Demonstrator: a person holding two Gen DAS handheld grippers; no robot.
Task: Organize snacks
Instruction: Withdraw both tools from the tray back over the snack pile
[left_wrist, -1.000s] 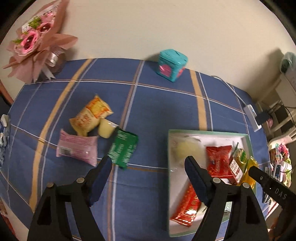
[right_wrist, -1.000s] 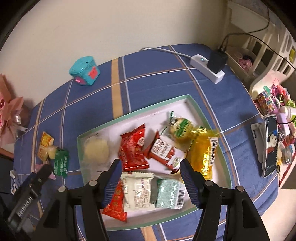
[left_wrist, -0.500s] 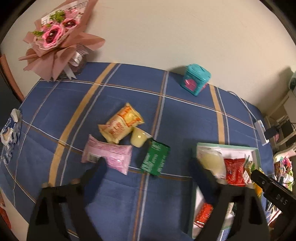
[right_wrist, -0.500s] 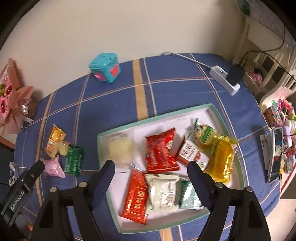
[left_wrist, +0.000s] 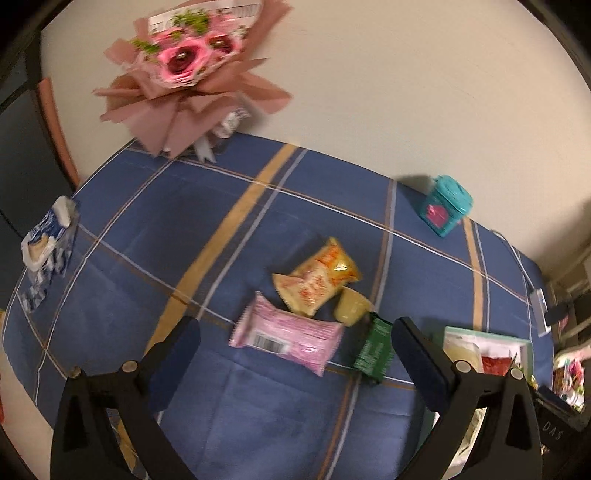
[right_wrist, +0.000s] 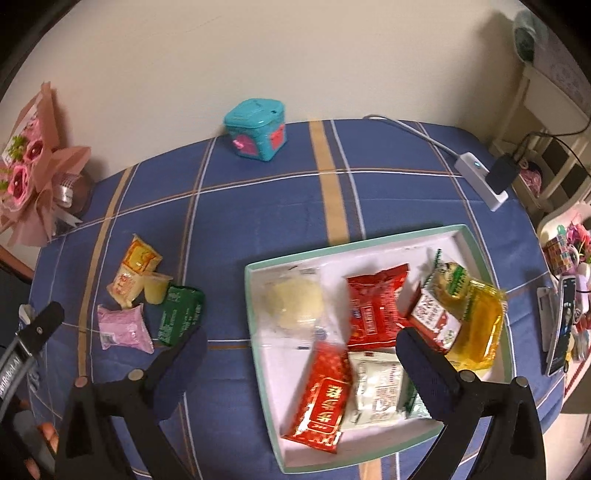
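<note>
Loose on the blue plaid cloth lie a pink packet (left_wrist: 288, 338) (right_wrist: 123, 328), a yellow-orange packet (left_wrist: 317, 282) (right_wrist: 135, 271), a pale jelly cup (left_wrist: 351, 306) (right_wrist: 157, 288) and a green packet (left_wrist: 375, 347) (right_wrist: 181, 315). My left gripper (left_wrist: 295, 350) is open and empty, held above and just before the pink packet. A mint-rimmed white tray (right_wrist: 255, 317) (left_wrist: 526, 349) holds several snack packets, red, yellow and white. My right gripper (right_wrist: 301, 354) is open and empty above the tray's front left part.
A teal box (right_wrist: 256, 134) (left_wrist: 445, 205) stands at the table's back. A pink bouquet (left_wrist: 188, 70) (right_wrist: 29, 173) is back left. A blue-white tissue pack (left_wrist: 48, 251) lies at the left edge. A power strip (right_wrist: 480, 181) and a phone (right_wrist: 561, 326) are on the right.
Both grippers have swung left. The left view now centres on the loose snacks and the tray has slid to its right edge. The right view now shows the tray further right. Both stayed open.
</note>
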